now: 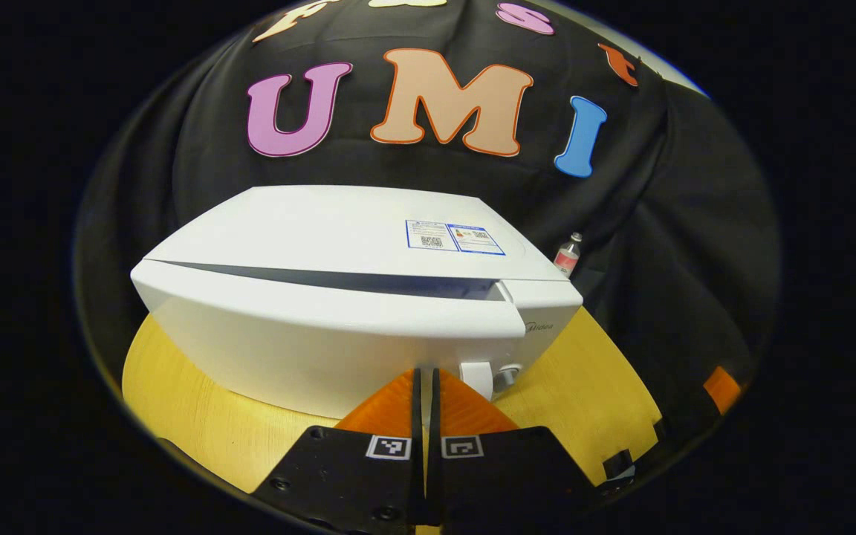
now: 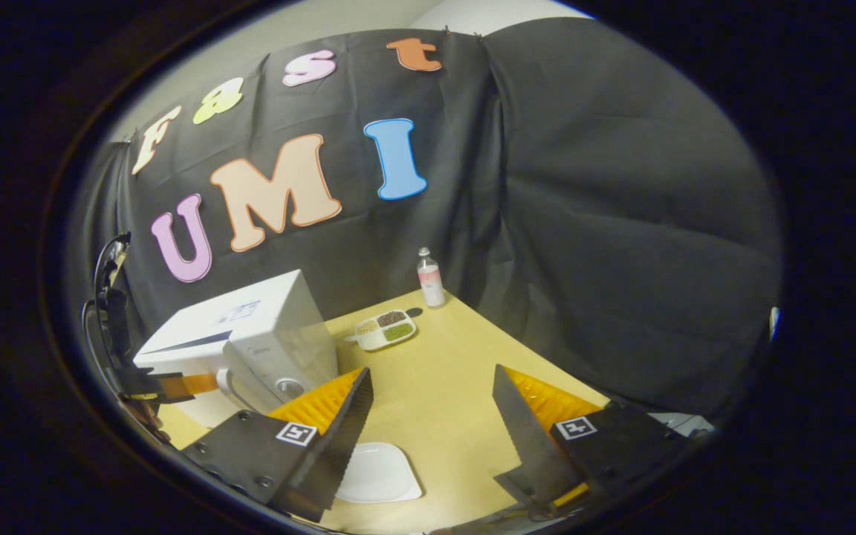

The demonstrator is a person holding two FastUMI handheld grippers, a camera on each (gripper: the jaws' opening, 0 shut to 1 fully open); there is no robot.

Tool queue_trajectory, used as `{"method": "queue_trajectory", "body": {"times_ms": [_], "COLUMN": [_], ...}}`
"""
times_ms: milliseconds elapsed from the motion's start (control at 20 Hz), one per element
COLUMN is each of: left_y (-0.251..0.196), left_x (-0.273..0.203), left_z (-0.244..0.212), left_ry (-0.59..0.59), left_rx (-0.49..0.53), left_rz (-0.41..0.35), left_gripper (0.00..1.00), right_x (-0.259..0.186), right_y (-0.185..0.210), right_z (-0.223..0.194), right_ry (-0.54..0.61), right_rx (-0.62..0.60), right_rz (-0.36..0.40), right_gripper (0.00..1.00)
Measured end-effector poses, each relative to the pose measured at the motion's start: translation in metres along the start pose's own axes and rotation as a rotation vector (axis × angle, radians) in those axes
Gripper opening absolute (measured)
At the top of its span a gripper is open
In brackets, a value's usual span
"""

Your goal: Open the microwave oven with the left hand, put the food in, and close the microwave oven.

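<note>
A white microwave [image 1: 339, 297] stands on the yellow table [image 1: 190, 416] with its door closed. Its white handle [image 1: 477, 377] and a knob [image 1: 507, 377] sit at the door's lower right. My left gripper [image 1: 425, 375] is shut with nothing between its fingers, its tips right at the door front, just left of the handle. In the right gripper view, the microwave [image 2: 250, 334] is at left, with the left gripper [image 2: 186, 386] in front of it. A compartment tray of food [image 2: 386, 329] lies beyond the microwave. My right gripper [image 2: 428, 416] hangs open above the table.
A small bottle with a pink label [image 2: 429, 279] stands at the table's far corner, also the bottle [image 1: 568, 254] behind the microwave. A white plate [image 2: 377, 472] lies under the right gripper's left finger. Black cloth walls close the table's [image 2: 443, 371] back and right sides.
</note>
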State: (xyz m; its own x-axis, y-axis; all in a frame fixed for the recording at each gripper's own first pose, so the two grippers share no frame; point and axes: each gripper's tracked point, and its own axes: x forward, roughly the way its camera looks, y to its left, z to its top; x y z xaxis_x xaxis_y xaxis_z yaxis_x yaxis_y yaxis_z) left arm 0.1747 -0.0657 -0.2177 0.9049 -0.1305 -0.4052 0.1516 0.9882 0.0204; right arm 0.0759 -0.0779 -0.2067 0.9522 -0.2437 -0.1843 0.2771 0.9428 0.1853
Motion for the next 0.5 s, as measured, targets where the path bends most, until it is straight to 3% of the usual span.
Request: {"method": "queue_trajectory", "body": {"times_ms": [50, 100, 200, 350, 400, 450, 500], "left_y": [0.000, -0.001, -0.001, -0.002, -0.002, -0.002, -0.001], "left_x": [0.002, 0.003, 0.006, 0.007, 0.007, 0.008, 0.008], "left_z": [0.001, 0.004, 0.010, 0.009, 0.009, 0.010, 0.010], "left_ry": [-0.001, -0.003, -0.014, -0.007, -0.007, -0.008, -0.008], "left_rx": [0.000, -0.001, -0.005, -0.025, -0.029, -0.031, -0.028], "left_rz": [0.005, 0.006, 0.012, 0.018, 0.024, 0.031, 0.036], "left_gripper": [0.01, 0.01, 0.01, 0.01, 0.01, 0.01, 0.01], "right_x": [0.002, 0.006, 0.009, 0.012, 0.013, 0.014, 0.015], "right_y": [0.002, 0.003, 0.005, 0.005, 0.004, 0.003, 0.002], "right_z": [-0.001, -0.003, -0.003, 0.001, 0.001, 0.000, -0.001], "right_ry": [0.003, 0.005, 0.011, 0.005, 0.002, 0.004, 0.009], "right_rx": [-0.006, -0.011, -0.021, -0.014, -0.008, -0.005, -0.001], "right_rz": [0.004, 0.009, 0.014, 0.018, 0.020, 0.018, 0.017], "right_gripper": [1.00, 0.92, 0.92, 0.92, 1.00, 1.00, 0.92]}}
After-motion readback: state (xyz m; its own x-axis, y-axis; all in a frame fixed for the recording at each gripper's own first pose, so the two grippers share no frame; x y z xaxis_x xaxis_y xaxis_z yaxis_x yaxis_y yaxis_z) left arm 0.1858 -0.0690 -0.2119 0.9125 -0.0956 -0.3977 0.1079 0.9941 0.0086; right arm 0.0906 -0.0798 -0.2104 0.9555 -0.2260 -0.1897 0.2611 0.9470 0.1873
